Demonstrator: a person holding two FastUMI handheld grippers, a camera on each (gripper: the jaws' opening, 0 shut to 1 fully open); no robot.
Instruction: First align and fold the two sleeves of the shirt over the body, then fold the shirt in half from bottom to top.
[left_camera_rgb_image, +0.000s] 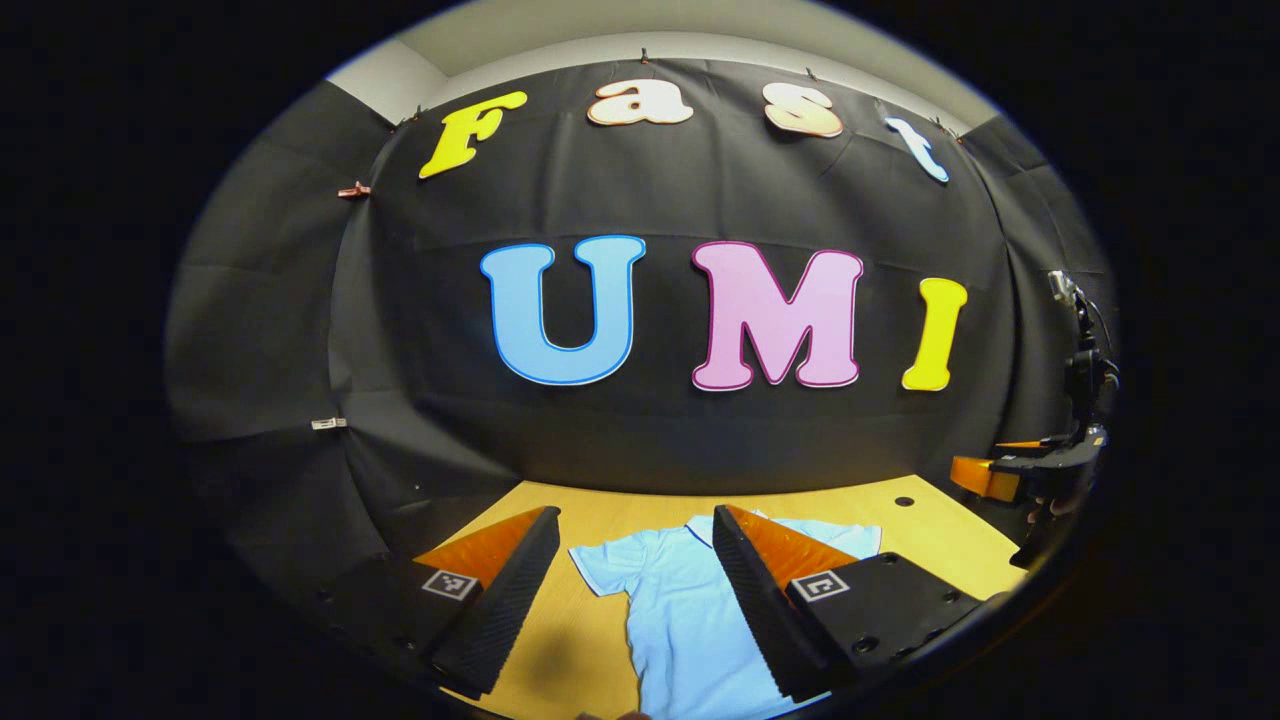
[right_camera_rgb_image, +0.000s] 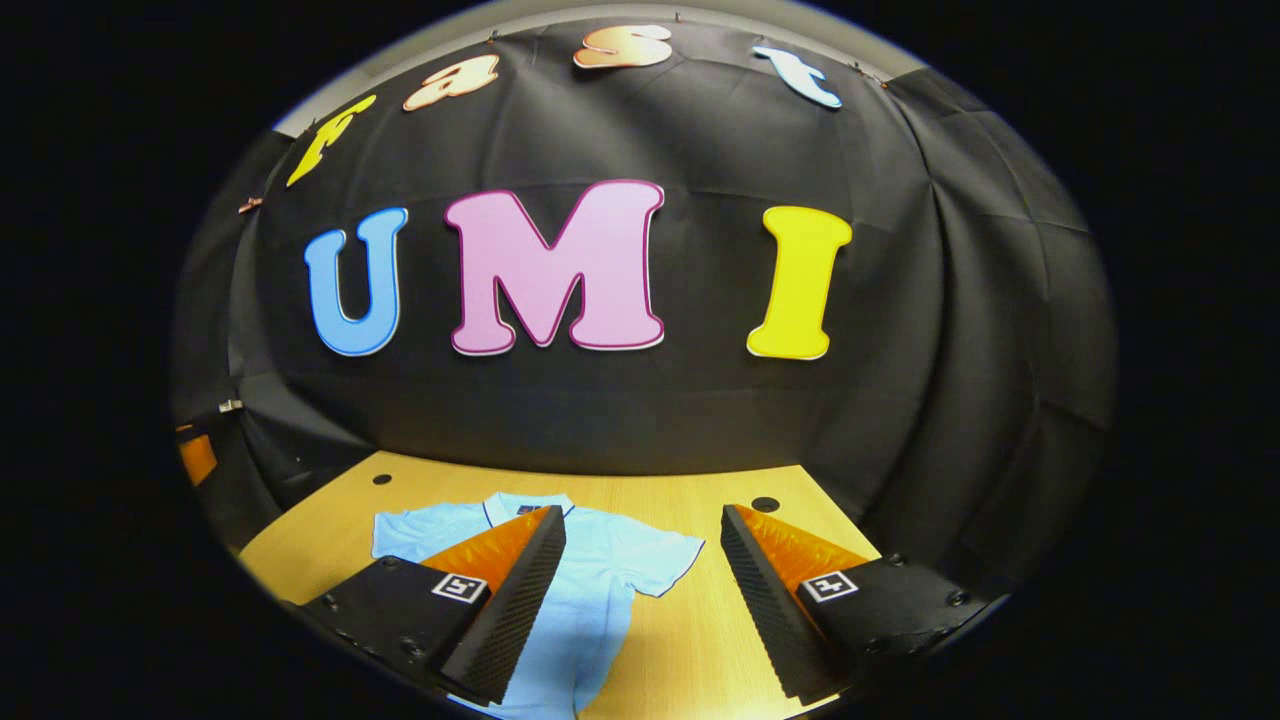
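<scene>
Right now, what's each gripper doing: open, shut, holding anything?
Left gripper: jaws open, empty, above the shirt.
Right gripper: jaws open, empty, above the shirt.

The shirt (left_camera_rgb_image: 680, 610) lies flat on the table (left_camera_rgb_image: 930, 530) — collar toward the wall.

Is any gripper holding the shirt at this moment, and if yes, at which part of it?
Nothing is held. The left gripper and the right gripper are both open above the table; the shirt lies flat with its sleeves spread.
</scene>
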